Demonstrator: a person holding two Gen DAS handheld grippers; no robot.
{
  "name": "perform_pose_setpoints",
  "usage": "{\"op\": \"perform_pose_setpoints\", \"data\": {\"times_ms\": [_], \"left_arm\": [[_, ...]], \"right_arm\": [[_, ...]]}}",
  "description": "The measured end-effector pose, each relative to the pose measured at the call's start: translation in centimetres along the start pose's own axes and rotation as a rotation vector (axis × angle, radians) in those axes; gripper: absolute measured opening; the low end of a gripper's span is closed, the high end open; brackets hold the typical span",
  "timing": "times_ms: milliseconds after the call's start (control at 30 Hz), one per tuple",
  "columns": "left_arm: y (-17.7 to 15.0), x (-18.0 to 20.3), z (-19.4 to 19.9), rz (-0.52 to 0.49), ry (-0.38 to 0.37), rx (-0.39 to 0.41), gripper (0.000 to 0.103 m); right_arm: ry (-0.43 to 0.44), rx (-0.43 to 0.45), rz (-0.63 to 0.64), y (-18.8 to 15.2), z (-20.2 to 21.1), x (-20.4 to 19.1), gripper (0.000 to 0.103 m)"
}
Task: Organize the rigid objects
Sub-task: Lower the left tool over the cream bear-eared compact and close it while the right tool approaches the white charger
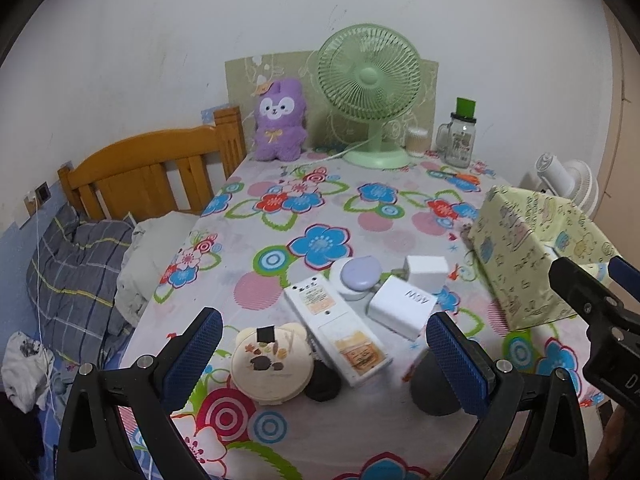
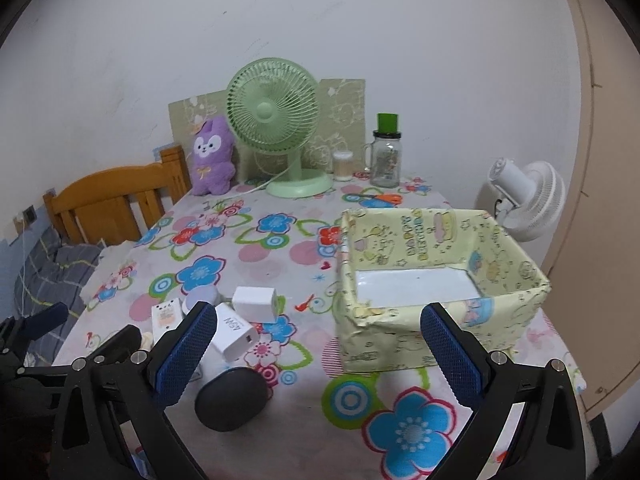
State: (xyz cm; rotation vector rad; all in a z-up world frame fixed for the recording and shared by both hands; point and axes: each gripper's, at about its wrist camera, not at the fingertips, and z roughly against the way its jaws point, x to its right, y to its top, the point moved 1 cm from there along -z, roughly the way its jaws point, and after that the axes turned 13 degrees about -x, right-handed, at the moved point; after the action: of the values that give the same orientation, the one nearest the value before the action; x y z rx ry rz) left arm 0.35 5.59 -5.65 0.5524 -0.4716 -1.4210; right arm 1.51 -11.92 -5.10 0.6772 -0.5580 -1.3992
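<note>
Both my grippers, left [image 1: 322,354] and right [image 2: 316,350], gape wide, holding nothing; chargers [image 1: 402,307] and a remote [image 1: 338,334] cluster left of the paper-lined box [image 2: 440,280]

A home bedroom: beside the floral-clothed table [image 1: 320,208] stands a wooden bed headboard [image 1: 152,168] with grey checked bedding [image 1: 76,264]; a purple plush rabbit [image 1: 280,120] sits on the table.

Green fan [image 2: 273,112], purple plush [image 2: 211,156] (upright), glass jar [image 2: 386,162]
</note>
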Motion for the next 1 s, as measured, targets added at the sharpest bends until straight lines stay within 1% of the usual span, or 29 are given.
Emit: {"op": "perform_pose_setpoints", "data": {"times_ms": [33,200,333,567,1000], "left_arm": [[0.0,-0.2,-0.3,0.001,0.003,-0.007,0.103],[-0.2,-1.2,-1.8,0.005,0.013,-0.045,0.103],[-0.4,-1.9,-2.9,-0.005,0.014,-0.074,0.103],[-0.8,-3.1,-4.7,-0.004,0.019,-0.131,0.103],[-1.3,-4.7,-7.4,0.005,0.016,-0.203,0.103]], "right_arm": [[0.006,-0.006,0.003,0.0,-0.3,-0.2,0.098],[0.029,-0.042,0.006,0.0,-2.0,-1.2,0.096],[0.022,-0.063,0.028,-0.2,-3.1,-2.1,0.093],[0.035,-0.101,0.068,-0.7,-4.9,-4.0,0.093],[0.039,-0.181,0.12,-1.0,-8.0,-6.7,0.093]]}}
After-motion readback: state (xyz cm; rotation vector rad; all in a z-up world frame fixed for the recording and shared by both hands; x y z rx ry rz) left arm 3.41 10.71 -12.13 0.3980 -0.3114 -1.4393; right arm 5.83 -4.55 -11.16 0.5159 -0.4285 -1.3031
